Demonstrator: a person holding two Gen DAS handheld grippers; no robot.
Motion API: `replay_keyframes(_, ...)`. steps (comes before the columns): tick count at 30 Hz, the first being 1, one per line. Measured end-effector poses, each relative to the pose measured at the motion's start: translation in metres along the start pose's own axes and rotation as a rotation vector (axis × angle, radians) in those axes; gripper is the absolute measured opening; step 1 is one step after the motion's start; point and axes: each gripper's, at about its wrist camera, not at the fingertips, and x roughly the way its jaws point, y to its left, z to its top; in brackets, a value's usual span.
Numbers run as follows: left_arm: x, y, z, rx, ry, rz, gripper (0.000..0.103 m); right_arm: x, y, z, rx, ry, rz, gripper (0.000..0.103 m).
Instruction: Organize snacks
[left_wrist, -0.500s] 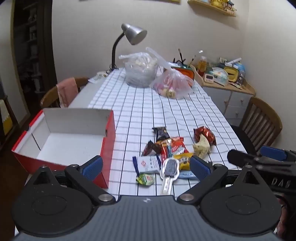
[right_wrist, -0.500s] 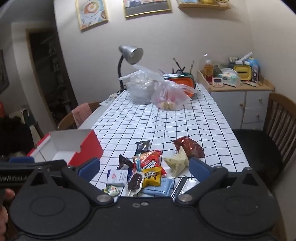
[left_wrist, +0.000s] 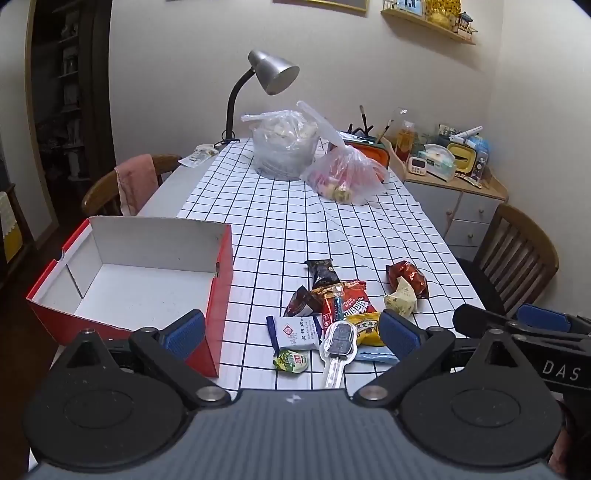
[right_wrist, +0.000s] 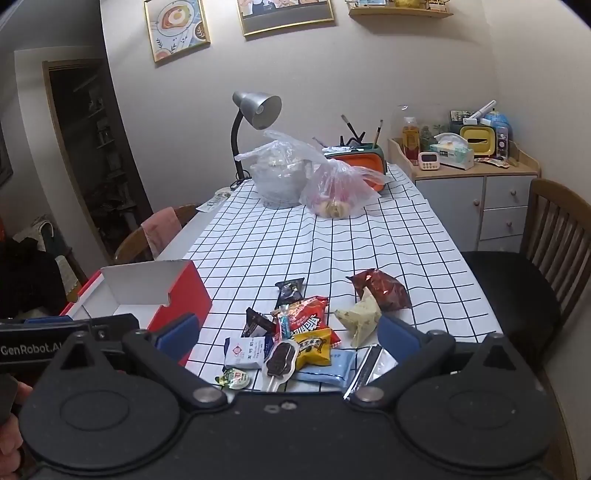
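A pile of small snack packets (left_wrist: 343, 314) lies on the checked tablecloth near the front edge; it also shows in the right wrist view (right_wrist: 306, 328). A red cardboard box (left_wrist: 147, 280) with a white inside stands open to the left of the pile, and shows in the right wrist view (right_wrist: 147, 291). My left gripper (left_wrist: 291, 330) is open and empty, held above the front edge just short of the pile. My right gripper (right_wrist: 288, 330) is open and empty, beside the left one, also short of the pile. A dark red packet (left_wrist: 408, 277) and a pale packet (left_wrist: 400, 299) lie to the right.
Two filled plastic bags (left_wrist: 314, 158) and a grey desk lamp (left_wrist: 273, 74) stand at the far end of the table. Wooden chairs stand at the left (left_wrist: 122, 184) and right (left_wrist: 517, 254). A cabinet (left_wrist: 454, 199) with clutter is at the back right.
Both grippers have shifted slightly; the views have tilted up a little. Nothing on the table has moved.
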Motion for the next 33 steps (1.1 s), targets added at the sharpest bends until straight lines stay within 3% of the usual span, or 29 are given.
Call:
replay_keyframes(16,-0.002,0.017,0.002,0.022,0.025,-0.026,0.101,0.002,0.024,-0.004,0.006,-0.017,-0.063,0.103)
replay_keyframes(33,-0.002,0.022,0.004,0.031,0.015,-0.042,0.101,0.0,0.031,-0.004,-0.002,-0.035,-0.077,0.101)
